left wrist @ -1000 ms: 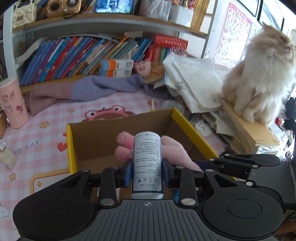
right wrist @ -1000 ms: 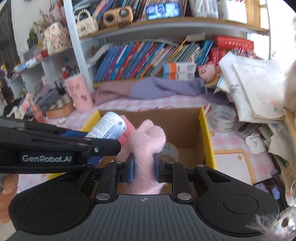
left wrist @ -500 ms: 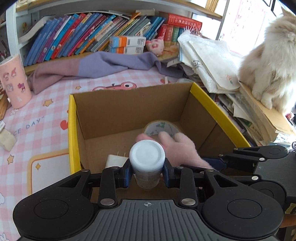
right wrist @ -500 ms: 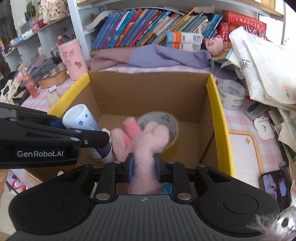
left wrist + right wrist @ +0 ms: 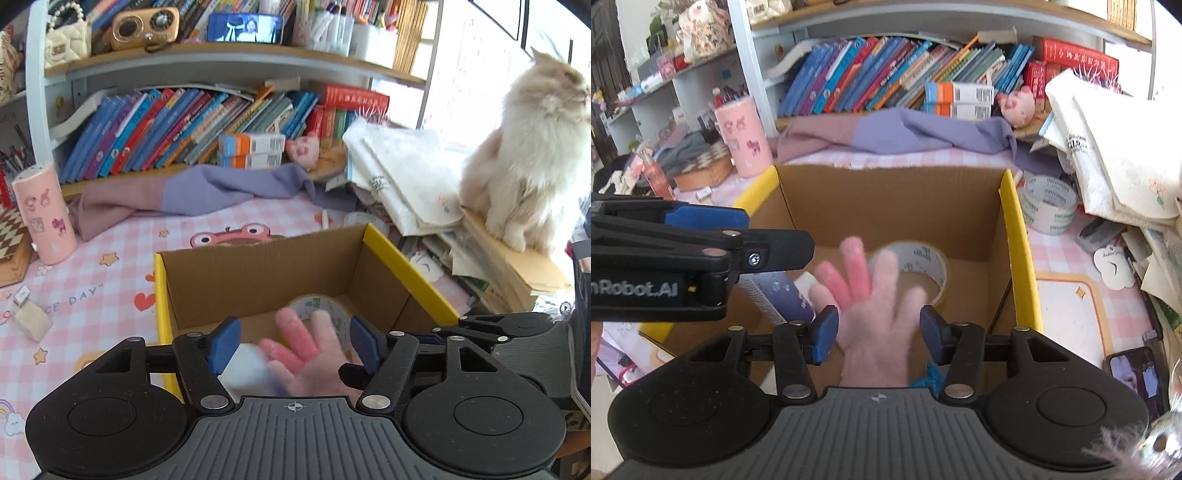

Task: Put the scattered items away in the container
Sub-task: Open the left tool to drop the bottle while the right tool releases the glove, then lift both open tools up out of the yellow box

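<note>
The brown cardboard box with yellow rims [image 5: 406, 258] [image 5: 1019, 229] stands on the pink checked counter [image 5: 92, 266], both grippers poised over its near edge. The left gripper [image 5: 291, 343] has its blue-padded fingers [image 5: 223, 343] spread wide with nothing between them; just below them a white and purple cylindrical bottle [image 5: 247, 369] [image 5: 783, 291] shows, blurred, inside the box. The right gripper [image 5: 877, 332] is likewise released, its fingers [image 5: 823, 332] apart on either side of a fuzzy pink hand-shaped plush toy [image 5: 875, 310] [image 5: 306, 350], which is blurred, so contact cannot be judged. Behind the toy, a roll of clear tape [image 5: 923, 266] [image 5: 325, 306] lies on the box floor. A second tape roll [image 5: 1049, 210] sits on the counter just right of the box. A fluffy cream cat [image 5: 528, 158] sits on stacked papers to the right, and a pink cylindrical cup [image 5: 44, 214] stands well left of the box.
</note>
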Motion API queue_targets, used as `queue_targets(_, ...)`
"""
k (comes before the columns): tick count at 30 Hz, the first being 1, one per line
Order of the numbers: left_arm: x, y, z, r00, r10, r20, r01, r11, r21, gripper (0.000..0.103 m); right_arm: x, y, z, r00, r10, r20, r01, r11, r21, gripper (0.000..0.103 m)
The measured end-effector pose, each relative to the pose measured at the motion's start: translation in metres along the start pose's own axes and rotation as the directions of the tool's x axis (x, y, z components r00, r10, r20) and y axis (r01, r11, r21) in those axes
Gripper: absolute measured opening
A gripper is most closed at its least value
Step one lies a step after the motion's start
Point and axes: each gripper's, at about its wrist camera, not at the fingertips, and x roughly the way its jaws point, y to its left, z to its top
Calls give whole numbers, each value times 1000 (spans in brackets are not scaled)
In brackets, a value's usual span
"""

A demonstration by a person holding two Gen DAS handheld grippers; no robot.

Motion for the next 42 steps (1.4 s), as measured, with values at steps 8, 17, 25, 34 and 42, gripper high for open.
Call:
queue_targets(8, -25, -1, -6, 999, 13, 42, -12, 1000, -27, 72, -18, 3, -1, 998, -11, 58, 9, 999, 42, 50)
queue_targets(17, -46, 18, -22, 994, 90, 56, -84, 991, -101, 74, -39, 6, -10, 989, -77, 125, 68, 995, 78, 50)
queue_targets(25, -63, 24, -36, 993, 99, 70, -91, 989, -113, 74, -58, 18, -24, 974, -145, 176, 125, 985, 120, 51)
queue_targets(34, -77, 34, -55, 995, 75, 58, -71, 995, -68, 75, -67, 42, -44, 965, -204, 165, 178, 971, 161, 51)
queue_targets(42, -92, 53, -71, 995, 76, 60, -73, 996, -57, 75, -70, 69, -54, 959, -238, 154, 211, 962, 172, 52)
